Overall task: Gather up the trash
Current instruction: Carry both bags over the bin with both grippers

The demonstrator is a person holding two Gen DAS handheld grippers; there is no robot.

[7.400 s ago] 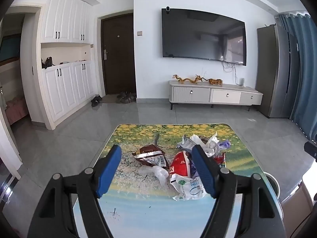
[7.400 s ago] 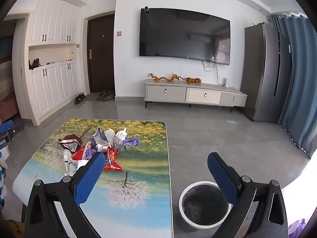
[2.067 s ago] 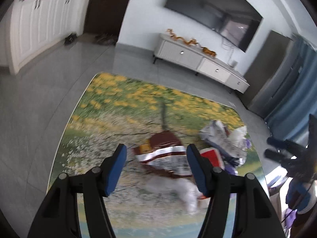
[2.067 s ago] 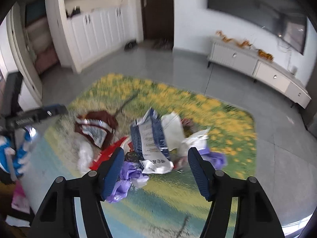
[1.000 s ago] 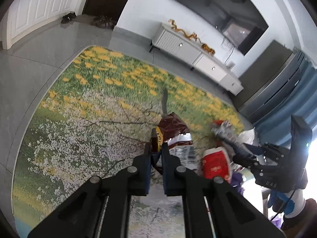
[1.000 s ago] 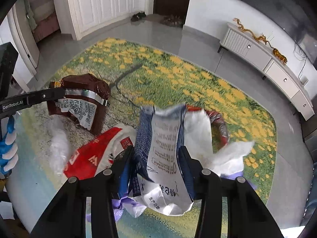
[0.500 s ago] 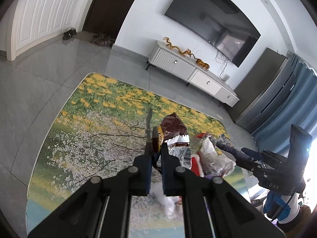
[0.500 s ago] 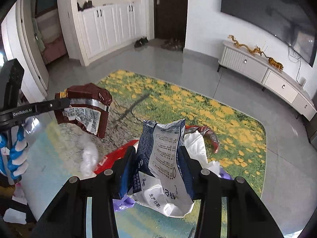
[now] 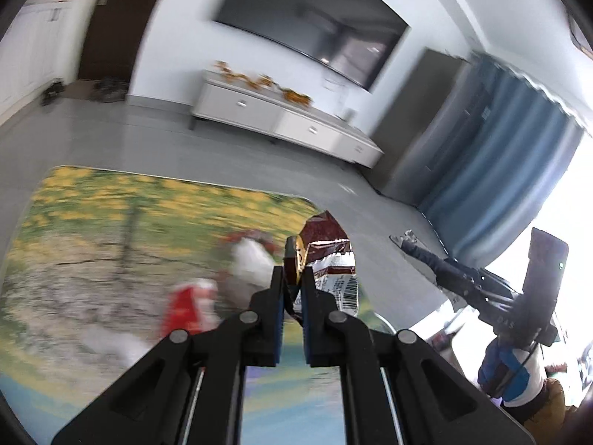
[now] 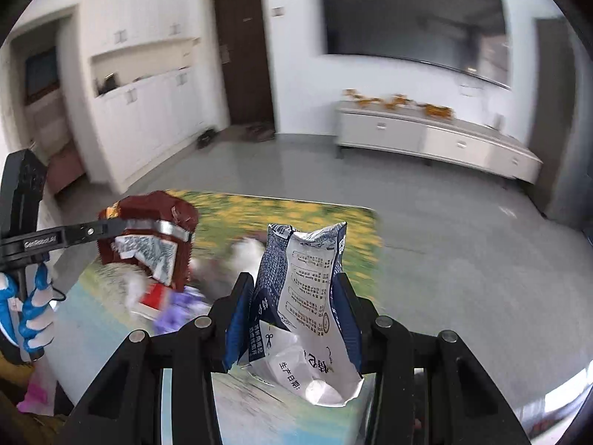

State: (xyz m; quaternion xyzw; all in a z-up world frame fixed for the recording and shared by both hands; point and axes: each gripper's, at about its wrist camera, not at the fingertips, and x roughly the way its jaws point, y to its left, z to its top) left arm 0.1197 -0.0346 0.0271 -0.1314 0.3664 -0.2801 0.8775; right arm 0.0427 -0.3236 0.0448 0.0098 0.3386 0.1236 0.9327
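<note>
My left gripper (image 9: pixel 292 289) is shut on a brown snack wrapper (image 9: pixel 328 256) and holds it in the air over the table's right part; the wrapper also shows in the right wrist view (image 10: pixel 155 237). My right gripper (image 10: pixel 292 311) is shut on a blue and white snack bag (image 10: pixel 307 296), lifted above the table. The rest of the trash pile, with a red packet (image 9: pixel 189 307) and white crumpled pieces (image 9: pixel 248 263), lies blurred on the flower-print table (image 9: pixel 92 222). The right gripper shows in the left wrist view (image 9: pixel 407 244), off the table's right edge.
A white bin rim (image 9: pixel 385 324) peeks out below the table's right edge. A TV cabinet (image 9: pixel 281 122) stands against the far wall under a TV. A blue curtain (image 9: pixel 500 185) hangs at the right. White cupboards (image 10: pixel 148 118) and a dark door (image 10: pixel 244 55) are at the left.
Both grippers have risen and swung to the right with their wrappers. The trash pile now lies lower and further left in both views, blurred by the motion.
</note>
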